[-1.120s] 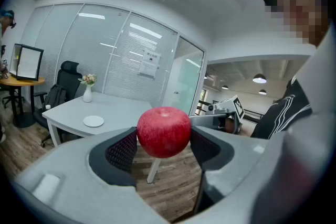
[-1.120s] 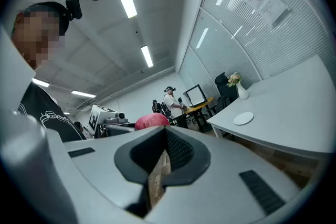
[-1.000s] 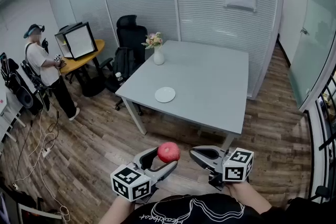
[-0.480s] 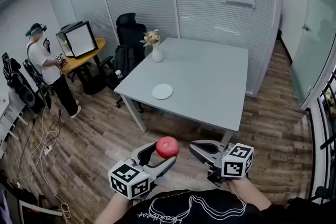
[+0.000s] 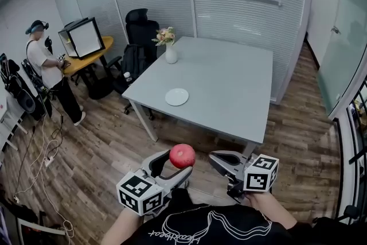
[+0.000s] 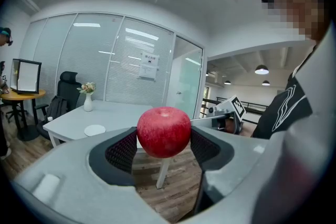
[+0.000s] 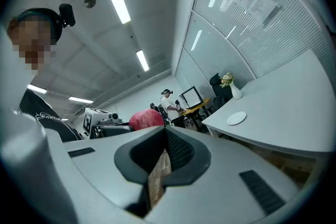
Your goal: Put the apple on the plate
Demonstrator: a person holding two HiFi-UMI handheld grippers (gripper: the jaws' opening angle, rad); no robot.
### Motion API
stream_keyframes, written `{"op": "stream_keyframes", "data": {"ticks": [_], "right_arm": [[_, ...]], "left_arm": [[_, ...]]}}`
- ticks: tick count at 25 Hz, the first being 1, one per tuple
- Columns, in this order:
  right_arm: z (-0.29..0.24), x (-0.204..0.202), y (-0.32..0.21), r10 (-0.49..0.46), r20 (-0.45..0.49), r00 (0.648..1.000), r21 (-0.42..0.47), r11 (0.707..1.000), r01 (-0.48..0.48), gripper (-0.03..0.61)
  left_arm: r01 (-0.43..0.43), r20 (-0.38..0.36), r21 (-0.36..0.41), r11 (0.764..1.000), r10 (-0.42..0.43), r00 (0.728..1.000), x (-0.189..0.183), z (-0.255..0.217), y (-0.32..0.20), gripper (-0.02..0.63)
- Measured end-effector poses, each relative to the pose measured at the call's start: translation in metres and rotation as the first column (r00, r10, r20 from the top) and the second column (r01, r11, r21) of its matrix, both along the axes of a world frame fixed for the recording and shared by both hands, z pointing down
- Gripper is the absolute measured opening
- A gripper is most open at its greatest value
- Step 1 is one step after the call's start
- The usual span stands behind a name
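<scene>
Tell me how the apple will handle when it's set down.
Round and smooth, the apple will likely roll if released off-centre on the flat plate. It looks firm: the left gripper pinches its sides without visibly denting it. Its sheen suggests that it could slip.

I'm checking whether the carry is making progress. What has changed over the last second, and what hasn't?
The left gripper has carried the apple slightly up the head view, toward the table. Nothing taken or let go: its jaws stay shut on the apple. The right gripper stays alongside, jaws together, empty. The plate still lies bare on the table.
</scene>
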State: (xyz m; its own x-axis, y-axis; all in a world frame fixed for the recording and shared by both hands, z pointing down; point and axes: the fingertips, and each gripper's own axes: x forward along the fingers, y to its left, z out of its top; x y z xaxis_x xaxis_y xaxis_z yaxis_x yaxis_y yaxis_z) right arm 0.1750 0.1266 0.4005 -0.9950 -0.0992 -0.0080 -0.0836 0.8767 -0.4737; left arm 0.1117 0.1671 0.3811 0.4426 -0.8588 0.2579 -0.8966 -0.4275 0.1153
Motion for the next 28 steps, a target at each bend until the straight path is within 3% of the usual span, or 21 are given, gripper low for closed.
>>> {"op": "stream_keyframes", "data": {"ticks": [12, 28], "right_arm": [[0.017, -0.050, -0.065, 0.048, -0.006, 0.999, -0.040, 0.998, -0.048, 0.009], [0.007, -0.165, -0.180, 0.129, -0.062, 0.990, -0.069, 0.989, -0.134, 0.009]], "left_arm": [[-0.031, -0.028, -0.014, 0.999, 0.030, 0.999, -0.055, 0.023, -0.065, 0.311], [-0.106, -0.069, -0.059, 0.993, 0.102, 0.992, -0.177, 0.023, -0.193, 0.311]]}}
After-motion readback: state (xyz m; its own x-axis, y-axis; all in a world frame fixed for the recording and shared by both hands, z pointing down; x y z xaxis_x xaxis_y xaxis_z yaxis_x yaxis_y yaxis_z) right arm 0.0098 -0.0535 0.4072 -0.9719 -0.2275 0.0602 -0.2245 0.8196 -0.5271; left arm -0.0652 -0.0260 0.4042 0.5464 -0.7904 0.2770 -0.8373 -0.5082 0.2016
